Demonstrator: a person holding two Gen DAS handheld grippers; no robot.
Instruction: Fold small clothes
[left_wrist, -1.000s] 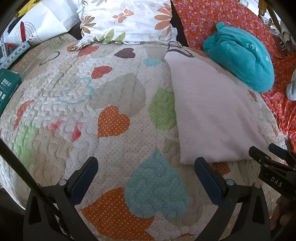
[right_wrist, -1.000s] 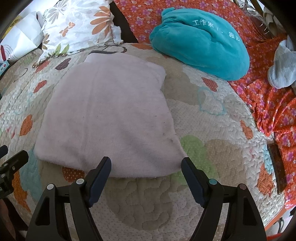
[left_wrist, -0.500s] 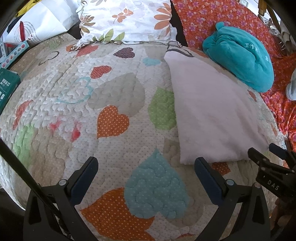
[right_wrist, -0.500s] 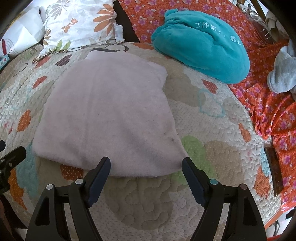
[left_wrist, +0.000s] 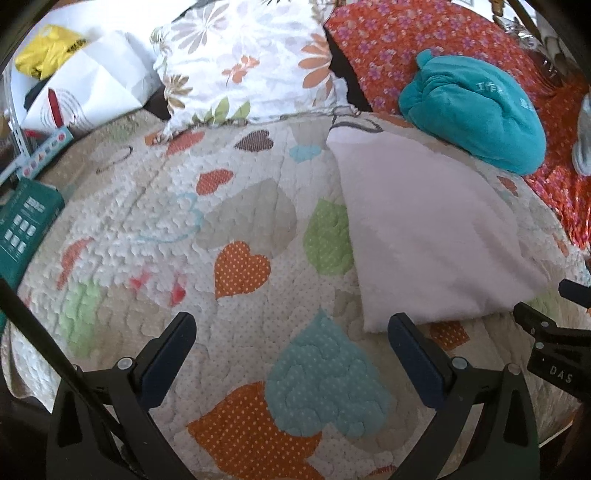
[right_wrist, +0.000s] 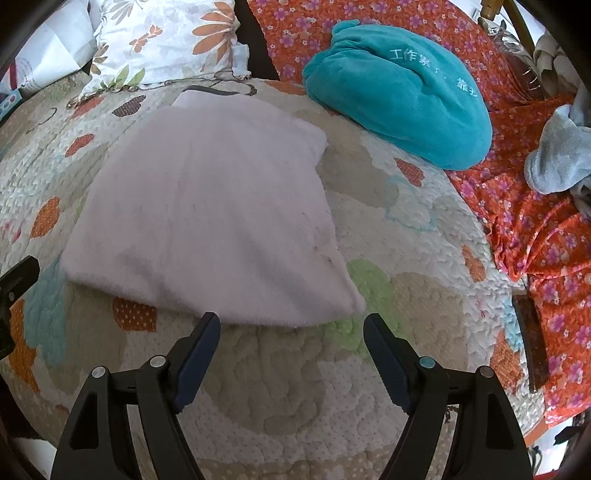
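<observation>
Cloth (right_wrist: 207, 221), pale pink, flat on quilt (right_wrist: 295, 387), spread smooth, near hem facing both tools, likely ready for a fold. Teal bundle (right_wrist: 399, 92) at 1 o'clock of cloth, well apart, pillow (right_wrist: 159, 40) at 11. Right tongs (right_wrist: 291, 347) wide open, empty, low over quilt, tips just short of hem's 5 o'clock corner. Left tongs (left_wrist: 291, 347) also spread, empty, level, over bare quilt, cloth's 7 o'clock corner just beside right finger (left_wrist: 413, 350).

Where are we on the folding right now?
The pale pink garment already lies flat and looks folded on the quilt. Nothing is in hand: left gripper and right gripper are open and empty. The teal bundle may be left.
</observation>
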